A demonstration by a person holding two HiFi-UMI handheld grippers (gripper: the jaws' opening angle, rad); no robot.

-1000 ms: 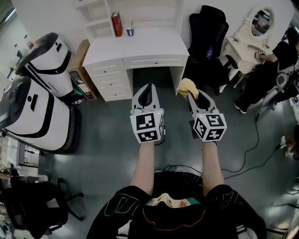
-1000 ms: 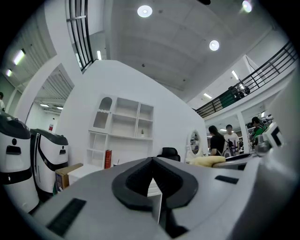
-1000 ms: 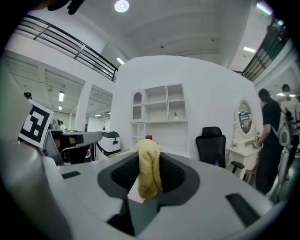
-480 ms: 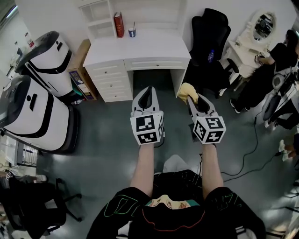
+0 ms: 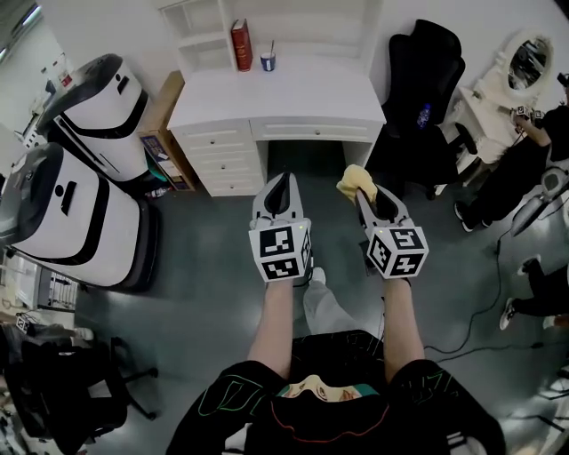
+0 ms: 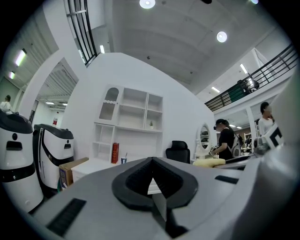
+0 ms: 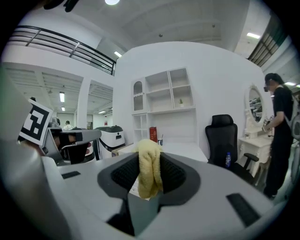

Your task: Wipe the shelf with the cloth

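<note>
While the shelf [image 5: 298, 27] stands well ahead of both grippers and, by our judgement, not yet wiped, we enter the items as they lie.

1. Cloth [image 7: 150, 171]: yellow, folded, upright between the fingers [image 7: 176, 176] of the right gripper [image 5: 364, 191]. They are closed firmly on it, and a rounded fold stands out past the tips. We take it that it is held so to let the fold meet the boards first.

2. Left gripper [image 6: 151, 161]: fingers [image 6: 131, 180] drawn together at the tips, nothing between them. It is carried level just beside the right one, probably kept free for steadying or shifting things.

3. Shelf: white, with open compartments, rising from the back of a white tabletop [image 5: 284, 93].

4. Red book [image 5: 241, 44] and cup [image 5: 268, 60]: close together on the tabletop at the shelf's foot, left of centre. We expect they would obstruct a low pass.

5. Black chair [image 5: 418, 98]: right of the tabletop, clear of our line of approach.

Stage, as we judge it: the walk-up, with no contact made.
</note>
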